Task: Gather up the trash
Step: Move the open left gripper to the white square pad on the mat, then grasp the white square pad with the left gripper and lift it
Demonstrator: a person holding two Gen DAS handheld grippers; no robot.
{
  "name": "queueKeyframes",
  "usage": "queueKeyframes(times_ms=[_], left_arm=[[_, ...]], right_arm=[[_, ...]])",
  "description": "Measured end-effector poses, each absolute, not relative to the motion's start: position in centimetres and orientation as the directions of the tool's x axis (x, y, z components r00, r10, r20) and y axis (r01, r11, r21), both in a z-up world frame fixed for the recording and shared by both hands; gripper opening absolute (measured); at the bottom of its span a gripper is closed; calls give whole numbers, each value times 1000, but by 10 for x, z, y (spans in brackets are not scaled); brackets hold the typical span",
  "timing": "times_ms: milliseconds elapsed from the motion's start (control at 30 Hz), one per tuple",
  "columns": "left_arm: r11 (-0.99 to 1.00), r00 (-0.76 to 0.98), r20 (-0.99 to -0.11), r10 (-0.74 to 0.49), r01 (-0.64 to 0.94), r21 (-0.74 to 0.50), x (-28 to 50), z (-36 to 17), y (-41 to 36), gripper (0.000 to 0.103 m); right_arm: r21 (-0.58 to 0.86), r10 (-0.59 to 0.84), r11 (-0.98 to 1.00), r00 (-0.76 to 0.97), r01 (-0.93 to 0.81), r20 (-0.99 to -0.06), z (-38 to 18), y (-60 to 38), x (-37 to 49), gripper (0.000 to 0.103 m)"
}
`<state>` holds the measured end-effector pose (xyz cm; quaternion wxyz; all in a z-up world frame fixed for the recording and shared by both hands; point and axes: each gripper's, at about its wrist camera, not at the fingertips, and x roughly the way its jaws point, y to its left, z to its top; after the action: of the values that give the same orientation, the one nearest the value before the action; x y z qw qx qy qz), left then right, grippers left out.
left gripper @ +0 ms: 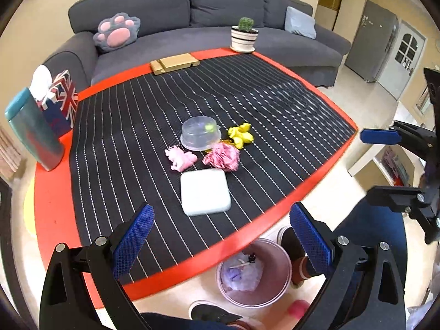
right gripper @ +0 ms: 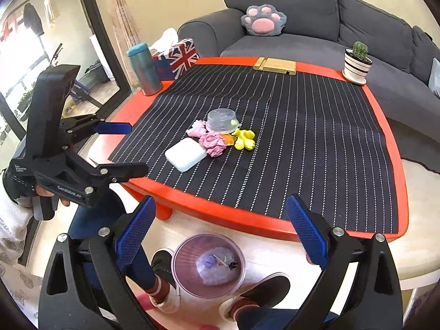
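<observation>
On the striped mat lie a crumpled pink wrapper (left gripper: pixel 221 156) (right gripper: pixel 213 142), a pink toy (left gripper: pixel 180 159) (right gripper: pixel 195 129), a yellow toy (left gripper: pixel 240 134) (right gripper: pixel 244 139), a clear plastic lid (left gripper: pixel 200 133) (right gripper: pixel 222 120) and a pale square box (left gripper: pixel 205 191) (right gripper: pixel 185 154). A pink bin (left gripper: pixel 254 272) (right gripper: pixel 208 265) with trash inside stands on the floor under the table's near edge. My left gripper (left gripper: pixel 220 239) (right gripper: pixel 121 148) hovers open near that edge. My right gripper (right gripper: pixel 221 229) (left gripper: pixel 385 162) is open above the bin. Neither holds anything.
The red table (right gripper: pixel 220 206) carries a teal tumbler (right gripper: pixel 144 68), a flag tissue box (right gripper: pixel 178 57), a wooden stand (right gripper: pixel 275 66) and a potted cactus (right gripper: pixel 357 62). A grey sofa (left gripper: pixel 192 13) stands behind. A person's feet (right gripper: pixel 165 269) flank the bin.
</observation>
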<state>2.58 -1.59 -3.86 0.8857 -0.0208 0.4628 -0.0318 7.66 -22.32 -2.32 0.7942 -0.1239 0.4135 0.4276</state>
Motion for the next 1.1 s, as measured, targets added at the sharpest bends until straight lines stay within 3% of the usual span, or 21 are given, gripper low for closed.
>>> queueKeyframes(times_ms=[433, 900, 1100], left_arm=[[998, 466, -884, -32, -29, -51, 73, -83, 0, 95], [999, 437, -900, 11, -53, -13, 85, -106, 1, 95], [998, 443, -896, 10, -57, -17, 84, -110, 0, 74]], right_arm=[[152, 548, 611, 276, -777, -790, -33, -214, 95, 94], [157, 541, 611, 264, -776, -799, -38, -211, 102, 94], [160, 539, 611, 259, -776, -802, -41, -209, 102, 94]])
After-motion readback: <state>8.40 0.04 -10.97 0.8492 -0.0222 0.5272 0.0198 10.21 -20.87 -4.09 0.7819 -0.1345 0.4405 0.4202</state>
